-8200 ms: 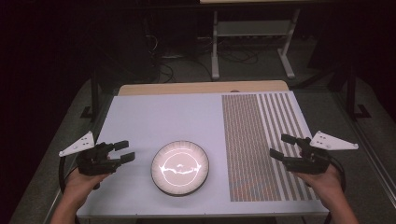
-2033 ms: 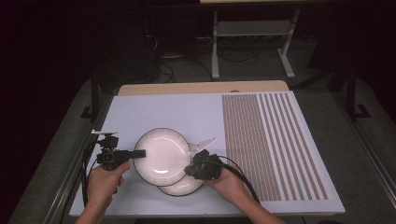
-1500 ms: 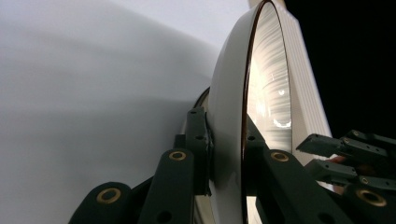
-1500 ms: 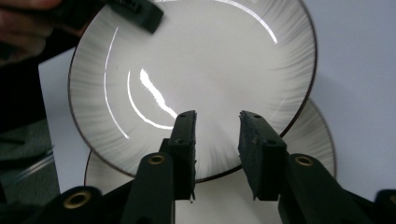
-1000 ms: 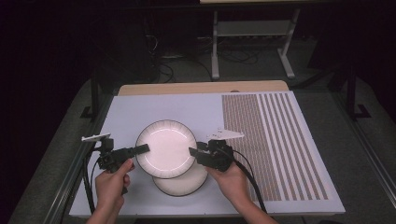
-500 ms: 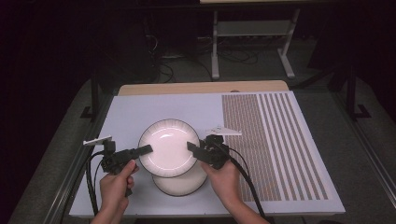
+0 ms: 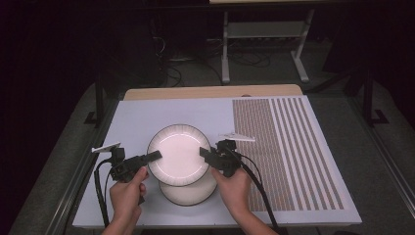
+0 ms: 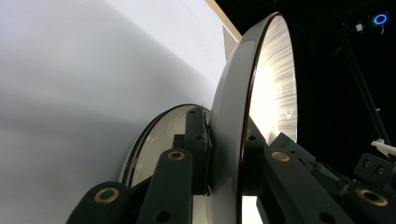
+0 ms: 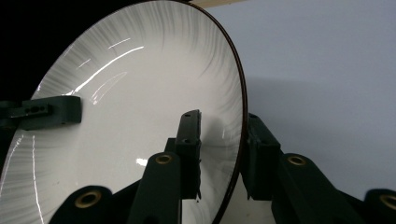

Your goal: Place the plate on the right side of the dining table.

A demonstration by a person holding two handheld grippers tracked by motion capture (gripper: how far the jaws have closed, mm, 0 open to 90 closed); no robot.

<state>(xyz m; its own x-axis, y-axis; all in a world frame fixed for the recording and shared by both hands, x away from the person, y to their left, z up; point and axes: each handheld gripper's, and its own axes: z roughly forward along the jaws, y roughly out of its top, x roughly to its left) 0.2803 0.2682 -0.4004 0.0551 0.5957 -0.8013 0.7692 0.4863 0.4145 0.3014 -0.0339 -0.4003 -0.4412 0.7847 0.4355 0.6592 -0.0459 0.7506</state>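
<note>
White and glossy, the upper plate (image 7: 178,154) has fine grey streaks fanning in from a thin dark rim, and light glares off its middle. It is held just above a second plate (image 7: 188,193) of the same kind, which lies on the pale surface (image 7: 147,115) and peeks out toward the person. In the left gripper view the upper plate (image 8: 261,93) stands edge-on, its underside plain grey-white, with the lower plate (image 8: 159,140) behind it.

The left hand-held gripper (image 7: 147,159) is clamped on the upper plate's left rim, one jaw above and one below. The right hand-held gripper (image 7: 208,154) sits at the opposite rim; its jaws have just been closing with the rim between them. In the right gripper view (image 9: 219,154) a narrow gap remains between the top jaw and the plate face, while the lower jaw is at the rim's underside. A brown-striped patch (image 7: 288,147) of the surface lies to the right of the plates.
</note>
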